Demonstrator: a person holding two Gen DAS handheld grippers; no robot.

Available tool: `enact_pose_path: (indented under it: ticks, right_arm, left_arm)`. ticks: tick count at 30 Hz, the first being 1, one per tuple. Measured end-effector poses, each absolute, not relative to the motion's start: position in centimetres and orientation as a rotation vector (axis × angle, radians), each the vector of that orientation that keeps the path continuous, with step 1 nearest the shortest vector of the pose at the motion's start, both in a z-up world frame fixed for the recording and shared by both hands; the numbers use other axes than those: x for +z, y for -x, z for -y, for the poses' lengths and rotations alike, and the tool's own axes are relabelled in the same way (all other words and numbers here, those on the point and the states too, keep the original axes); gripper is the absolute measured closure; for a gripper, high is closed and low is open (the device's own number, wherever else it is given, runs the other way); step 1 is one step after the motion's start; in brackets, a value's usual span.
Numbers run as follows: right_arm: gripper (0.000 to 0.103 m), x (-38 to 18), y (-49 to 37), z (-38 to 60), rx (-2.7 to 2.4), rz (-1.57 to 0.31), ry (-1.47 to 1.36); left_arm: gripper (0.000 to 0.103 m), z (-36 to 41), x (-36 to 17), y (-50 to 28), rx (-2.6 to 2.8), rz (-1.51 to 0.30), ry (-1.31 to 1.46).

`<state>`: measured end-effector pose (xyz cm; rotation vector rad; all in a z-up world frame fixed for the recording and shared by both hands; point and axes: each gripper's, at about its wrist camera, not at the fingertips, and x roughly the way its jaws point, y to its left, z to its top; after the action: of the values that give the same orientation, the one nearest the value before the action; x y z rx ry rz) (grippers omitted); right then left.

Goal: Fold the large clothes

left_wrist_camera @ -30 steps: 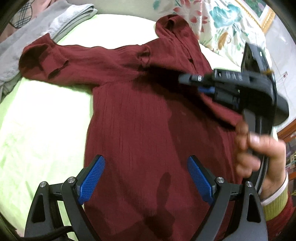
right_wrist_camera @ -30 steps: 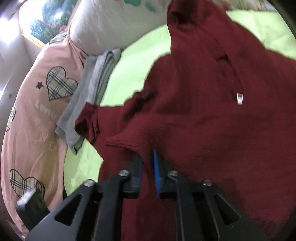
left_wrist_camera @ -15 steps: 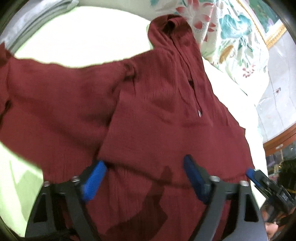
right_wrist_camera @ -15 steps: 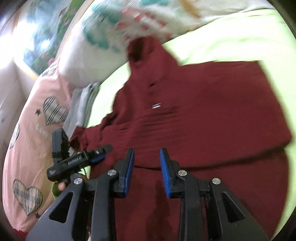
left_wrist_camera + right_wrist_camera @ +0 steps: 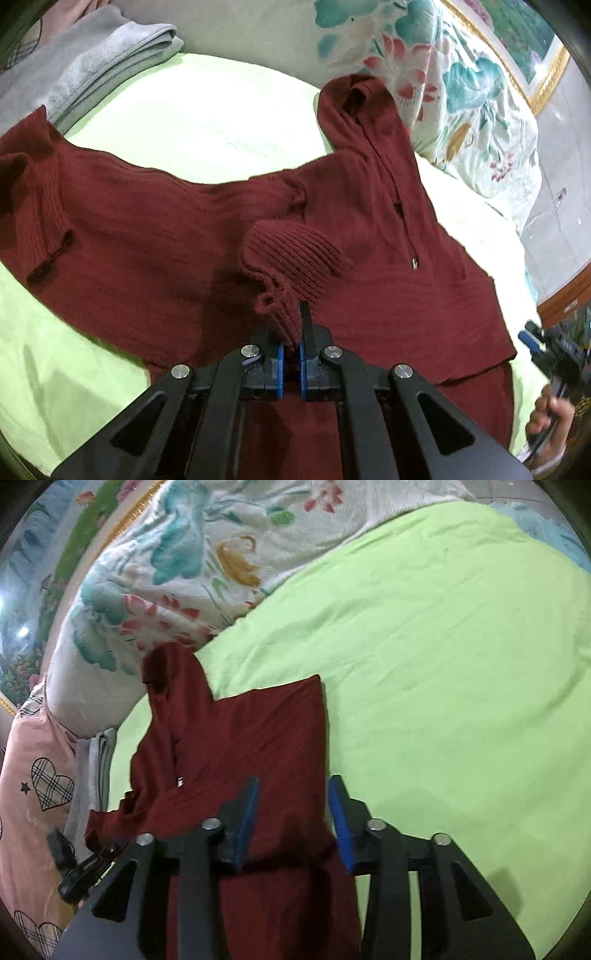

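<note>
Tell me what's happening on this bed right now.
A person is folding a dark red knitted hooded sweater on a light green bedsheet. The left tongs have just closed on a ribbed cuff. The right tongs have been opening and hover over the folded edge, gripping nothing.

Left tool (image 5: 290, 354): black angular linkage arms, triangular cut-outs, round silver screw heads at pivots, blue ribbed pads on inner finger faces. Right tool (image 5: 293, 823): same black frame, silver screws, blue pads (image 5: 340, 823). Seen from left wrist view, right tool black with blue tip; hand (image 5: 550, 417) on handle, pale cuff at wrist.
</note>
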<state>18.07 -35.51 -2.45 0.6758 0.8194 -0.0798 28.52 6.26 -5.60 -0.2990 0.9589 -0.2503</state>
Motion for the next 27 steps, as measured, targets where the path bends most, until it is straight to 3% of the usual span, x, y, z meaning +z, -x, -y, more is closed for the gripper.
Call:
enact_pose_path:
  ticks: [7,9,17,18,22,27]
  right_arm:
    - [0.06,-6.1,-22.8,35.7,-0.037,-0.942,-0.641]
    - [0.094,-6.3,-23.4,35.3,-0.009,-0.957,-0.595]
    - [0.091,-5.6,-22.6,36.7,-0.091,-0.962,-0.538]
    - [0.087,-5.1,-22.2,36.5,-0.128,-0.949,-0.517]
    - [0.087,-2.2,-20.3,33.7,-0.117,-0.83,-0.42]
    - [0.085,-5.5,-21.0,30.4,-0.031,-0.978,-0.389]
  left_arm:
    - [0.099,-5.4,-5.6,-28.5,-0.229,-0.964,0.263]
    - [0.099,-5.2,-5.6,-28.2,-0.232,-0.966,0.243]
    - [0.098,-3.9,-6.4,-28.6,-0.251,-0.988,0.22]
    - [0.098,-4.1,-6.6,-28.6,-0.254,-0.992,0.229]
    - [0.094,-4.8,-6.8,-28.2,-0.253,-0.998,0.251]
    - [0.089,-6.4,-6.2,-26.8,-0.234,-0.991,0.264]
